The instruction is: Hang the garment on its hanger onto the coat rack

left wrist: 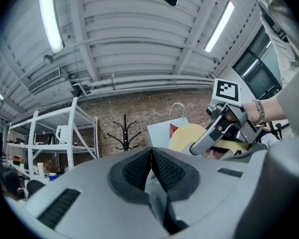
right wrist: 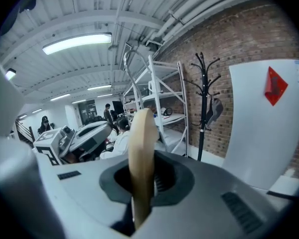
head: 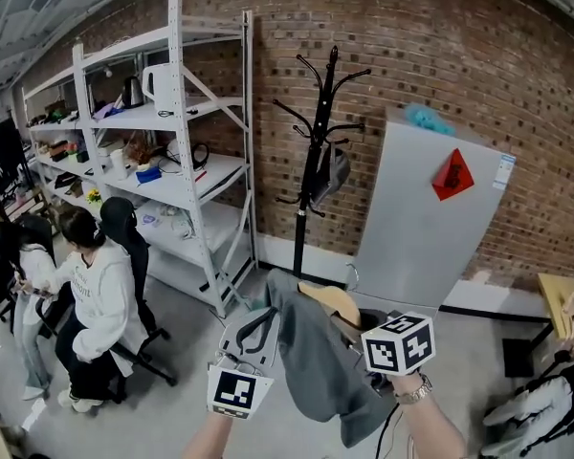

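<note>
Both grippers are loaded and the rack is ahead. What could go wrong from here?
The grey garment drapes loosely over the pale wooden hanger. The left gripper pinches only a fold, so it may slide off.
The right gripper clamps the hanger's thin edge, so it could twist.
A grey bag already hangs on the black coat rack, crowding that side.

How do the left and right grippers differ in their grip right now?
The left gripper is shut on the grey garment; the right gripper is shut on the wooden hanger. Left jaws meet almost fully; right jaws stand apart by the hanger's thickness. Both face the coat rack.
</note>
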The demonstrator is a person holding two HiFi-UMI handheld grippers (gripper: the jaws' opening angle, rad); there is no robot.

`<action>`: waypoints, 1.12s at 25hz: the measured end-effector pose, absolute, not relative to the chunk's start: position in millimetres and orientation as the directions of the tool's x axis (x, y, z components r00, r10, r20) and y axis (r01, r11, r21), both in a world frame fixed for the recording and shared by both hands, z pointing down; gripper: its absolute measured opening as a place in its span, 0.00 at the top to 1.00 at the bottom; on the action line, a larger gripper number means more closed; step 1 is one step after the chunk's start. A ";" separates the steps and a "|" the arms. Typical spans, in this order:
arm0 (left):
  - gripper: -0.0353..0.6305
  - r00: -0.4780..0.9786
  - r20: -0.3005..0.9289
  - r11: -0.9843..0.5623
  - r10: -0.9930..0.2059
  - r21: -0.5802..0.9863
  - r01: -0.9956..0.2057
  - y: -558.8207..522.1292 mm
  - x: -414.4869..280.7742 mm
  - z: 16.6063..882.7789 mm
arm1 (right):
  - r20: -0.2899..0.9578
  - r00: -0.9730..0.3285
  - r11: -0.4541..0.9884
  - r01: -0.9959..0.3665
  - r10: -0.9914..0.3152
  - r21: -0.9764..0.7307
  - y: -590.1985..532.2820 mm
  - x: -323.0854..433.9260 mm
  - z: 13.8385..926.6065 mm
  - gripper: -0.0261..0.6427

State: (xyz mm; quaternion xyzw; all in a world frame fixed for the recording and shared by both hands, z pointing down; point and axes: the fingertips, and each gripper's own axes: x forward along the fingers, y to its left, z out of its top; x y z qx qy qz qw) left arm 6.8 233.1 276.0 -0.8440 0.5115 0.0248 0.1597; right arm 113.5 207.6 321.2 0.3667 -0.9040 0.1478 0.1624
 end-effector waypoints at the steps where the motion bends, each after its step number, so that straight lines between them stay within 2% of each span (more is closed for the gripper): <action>1: 0.94 0.479 -0.207 -0.427 -0.853 -0.249 -0.869 233.2 -2.3 274.9 | 0.393 -0.676 0.684 -0.715 -0.623 -0.146 207.5 108.5 315.4 0.90; 15: 0.94 0.496 -0.197 -0.439 -0.846 -0.273 -0.856 171.1 -52.1 276.6 | 0.392 -0.688 0.678 -0.710 -0.610 -0.192 143.0 61.1 308.6 0.90; 21: 0.94 0.485 -0.147 -0.427 -0.862 -0.302 -0.852 101.0 -46.6 283.0 | 0.396 -0.730 0.704 -0.668 -0.557 -0.243 74.8 49.5 333.9 0.90; 28: 0.94 0.455 -0.165 -0.384 -0.875 -0.335 -0.860 33.3 -29.3 264.6 | 0.373 -0.768 0.743 -0.623 -0.521 -0.244 2.5 51.3 323.1 0.90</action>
